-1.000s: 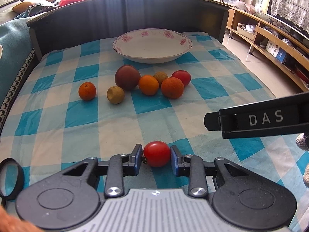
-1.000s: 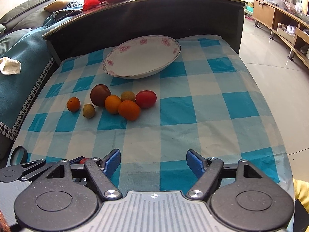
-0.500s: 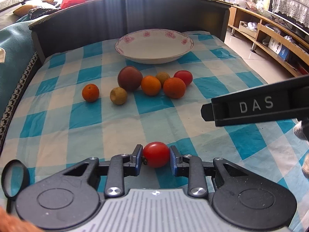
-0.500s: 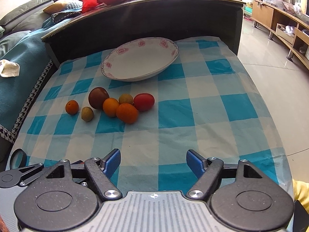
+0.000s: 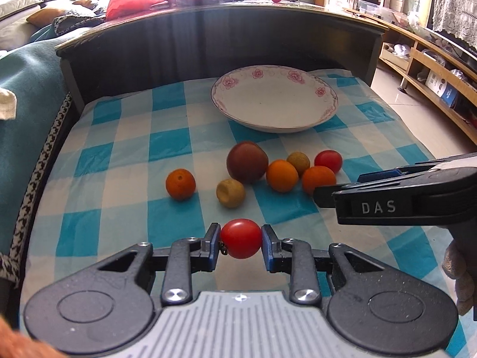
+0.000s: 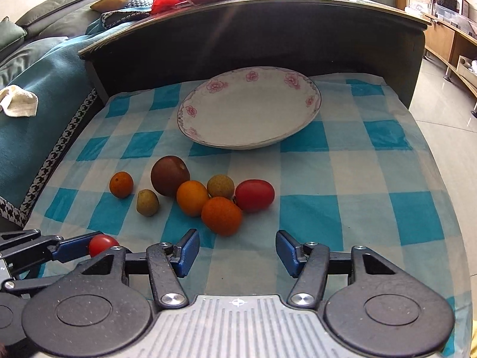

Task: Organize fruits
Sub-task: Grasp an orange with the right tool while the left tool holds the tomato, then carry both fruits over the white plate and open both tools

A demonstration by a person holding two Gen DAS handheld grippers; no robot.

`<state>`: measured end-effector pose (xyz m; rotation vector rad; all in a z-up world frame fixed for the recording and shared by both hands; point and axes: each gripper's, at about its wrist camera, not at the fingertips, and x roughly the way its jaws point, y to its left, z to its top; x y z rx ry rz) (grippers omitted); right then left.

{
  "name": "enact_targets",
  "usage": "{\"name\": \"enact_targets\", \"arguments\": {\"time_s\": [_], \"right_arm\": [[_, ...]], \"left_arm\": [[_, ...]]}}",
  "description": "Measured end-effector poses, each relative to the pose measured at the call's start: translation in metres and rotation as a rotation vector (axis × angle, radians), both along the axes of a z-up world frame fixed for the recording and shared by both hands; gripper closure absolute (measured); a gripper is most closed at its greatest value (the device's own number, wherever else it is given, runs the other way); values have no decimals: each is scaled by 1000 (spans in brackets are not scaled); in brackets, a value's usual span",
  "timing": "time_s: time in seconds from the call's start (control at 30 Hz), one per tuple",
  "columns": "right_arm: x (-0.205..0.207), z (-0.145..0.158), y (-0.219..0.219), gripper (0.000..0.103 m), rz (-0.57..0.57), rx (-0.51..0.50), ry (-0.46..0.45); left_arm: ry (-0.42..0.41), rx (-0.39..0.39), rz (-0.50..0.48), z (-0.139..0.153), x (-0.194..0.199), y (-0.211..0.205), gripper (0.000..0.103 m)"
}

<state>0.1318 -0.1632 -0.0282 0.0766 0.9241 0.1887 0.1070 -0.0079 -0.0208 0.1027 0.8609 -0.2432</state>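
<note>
— Fruits, where do they lie for you?

— I see seven of them loose on the checked cloth (image 6: 342,179), in the middle-left of my right wrist view. The dark brown fruit (image 6: 170,175) is the biggest. Just beside it, to the right, are one orange fruit (image 6: 192,197) and a second orange fruit (image 6: 221,215) touching it. A greenish round fruit (image 6: 220,186) sits behind these two, and a red tomato (image 6: 255,195) is at the right end of the group. A small orange one (image 6: 121,184) and a small yellowish fruit (image 6: 147,202) lie a little apart at the left.

— And the plate?

— The flowered plate (image 6: 205,95) stands in the upper middle of the frame, behind the group. I see nothing in it.

— What do your grippers hold?

— My left gripper (image 5: 241,240) is clamped on a cherry tomato (image 5: 241,238); both blue pads touch its sides, in the lower middle of the left wrist view. My right gripper (image 6: 237,252) has its jaws wide apart, with only cloth between them, in the lower middle of its view. From the left camera, I see this gripper from the side at the right edge, with letters DAS on it.
</note>
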Motion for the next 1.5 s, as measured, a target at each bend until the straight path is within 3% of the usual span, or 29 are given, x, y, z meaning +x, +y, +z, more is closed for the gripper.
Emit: {"name": "enact_targets", "arguments": {"time_s": [0.3,0.37,0.4,1.0,1.3,1.5], "right_arm": [[18,-12,12,63,34,-27,-8],[17,-10,12,68,50,-31,-13],[15,-9,11,77,57,-19,-1],[-1,12,-11,77,45,66,-39],[26,30,-15,77,2,62,-112],[58,31,-23,77,-18,50,-141]], "left_arm": [[35,-11,5,-10,12,6,65],[37,-20,9,-10,15,6,65],[34,-27,7,-8,15,6,65],[-3,-67,1,5,25,4,65],[-84,-68,-39,27,71,-16,65],[-95,-68,-52,25,107,-31,65]]}}
